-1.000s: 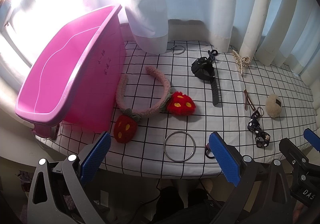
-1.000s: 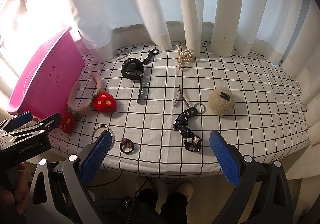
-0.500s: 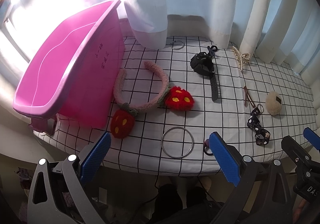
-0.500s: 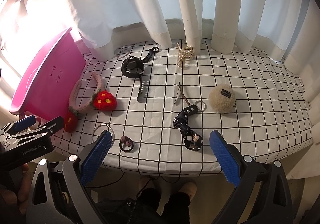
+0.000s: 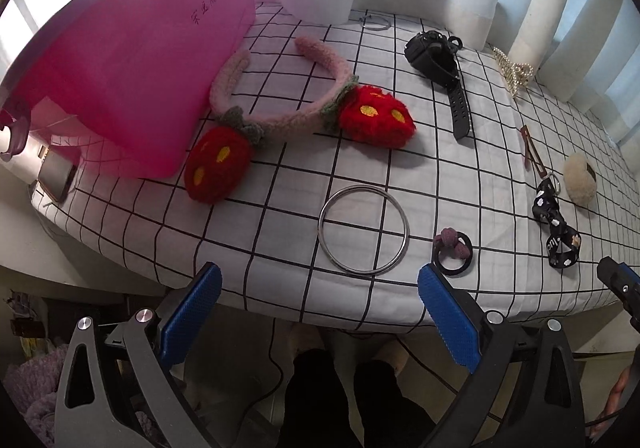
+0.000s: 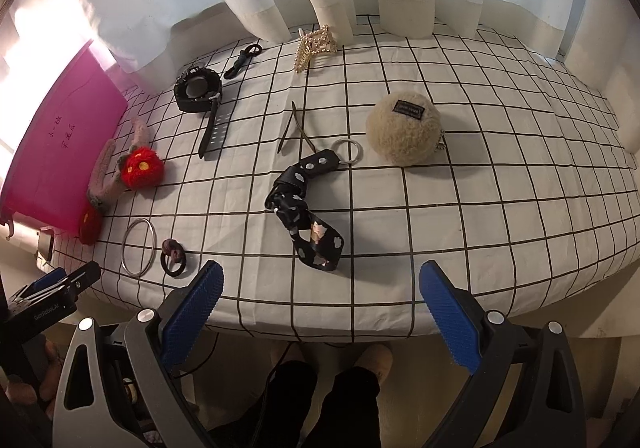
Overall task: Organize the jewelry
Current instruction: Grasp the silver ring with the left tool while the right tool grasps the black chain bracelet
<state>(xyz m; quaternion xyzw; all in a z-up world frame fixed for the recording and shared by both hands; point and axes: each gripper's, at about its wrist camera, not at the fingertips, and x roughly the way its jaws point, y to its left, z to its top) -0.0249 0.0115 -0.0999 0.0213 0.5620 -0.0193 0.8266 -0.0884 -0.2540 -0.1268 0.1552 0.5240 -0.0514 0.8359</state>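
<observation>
- Between your left gripper's point(image 5: 318, 322) spread blue pads nothing is held; just ahead lies the metal bangle point(image 5: 363, 229), flat on the checked cloth point(image 5: 280, 184).
- Your right gripper point(image 6: 318, 322) is likewise wide apart and holding nothing, with the black printed strap point(image 6: 305, 208) closest in front of it.
- That bangle looks stiff, thin and slippery: pinch across its rim, not the hollow.
- Beside it, the black hair tie point(image 5: 453, 250) is soft and light; take its knot.
- Your strawberry headband point(image 5: 296, 104) is fluffy and springy; grip the band between its two berries.
- Treat the pearl claw clip point(image 6: 314, 45) as likely fragile.
- Count: two metal bangles (a second lies by the curtain), one watch point(image 6: 199, 90), one pompom point(image 6: 404, 132), one headband, one strap, one brown hair clip point(image 5: 531, 152).
- Everything sits outside the pink bin point(image 5: 116, 64), at the cloth's left end.
</observation>
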